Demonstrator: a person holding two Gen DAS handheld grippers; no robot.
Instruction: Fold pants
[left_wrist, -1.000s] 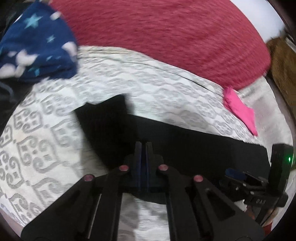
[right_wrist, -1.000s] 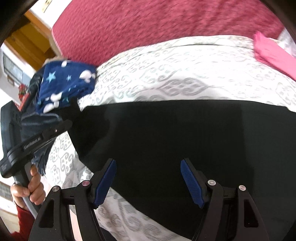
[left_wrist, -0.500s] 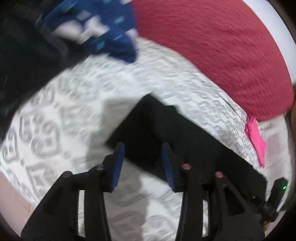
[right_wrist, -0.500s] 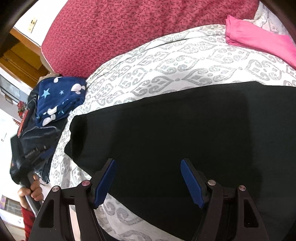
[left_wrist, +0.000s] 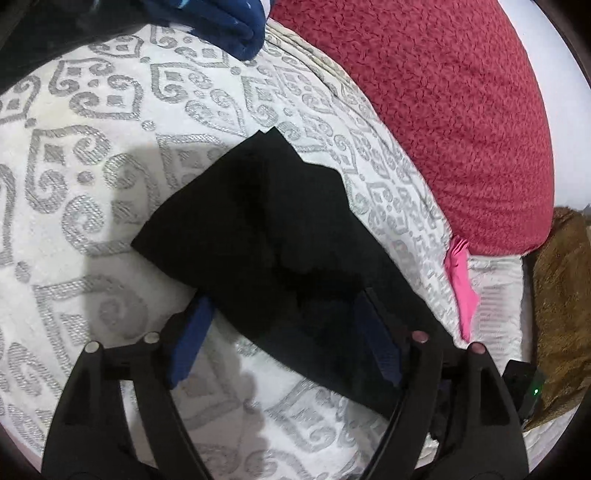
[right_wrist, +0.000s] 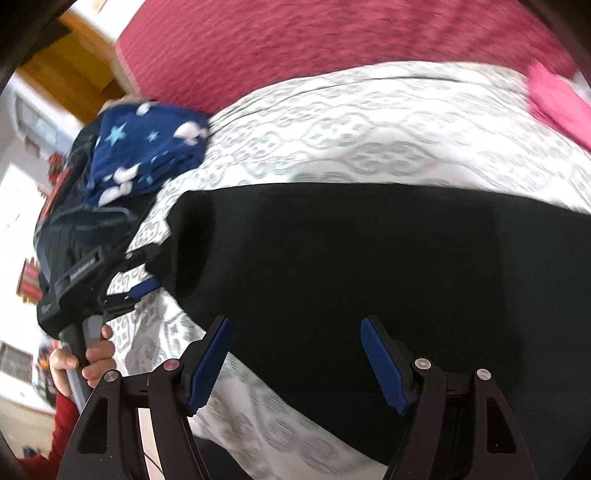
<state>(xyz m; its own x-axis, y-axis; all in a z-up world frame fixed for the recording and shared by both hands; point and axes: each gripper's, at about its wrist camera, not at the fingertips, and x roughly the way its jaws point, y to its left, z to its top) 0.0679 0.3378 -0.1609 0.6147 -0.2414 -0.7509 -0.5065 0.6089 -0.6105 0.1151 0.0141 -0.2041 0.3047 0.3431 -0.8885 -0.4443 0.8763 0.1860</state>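
A patterned white bedcover (left_wrist: 92, 206) carries black pants (left_wrist: 266, 229), a pink cloth (left_wrist: 463, 291) and star-print fabric (right_wrist: 147, 147).

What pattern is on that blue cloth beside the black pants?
White stars and blobs on the dark blue cloth, clearest in the right wrist view.

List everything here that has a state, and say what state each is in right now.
Black pants: flat on the bedspread, partly folded, in neither tool's grip.
Left tool: open, jaws just widened, straddling the pants' edge.
Right tool: open, over the pants, gripping nothing.
Star-print blue garment: bunched at the bed's edge.
Pink cloth: folded, beside the red blanket.
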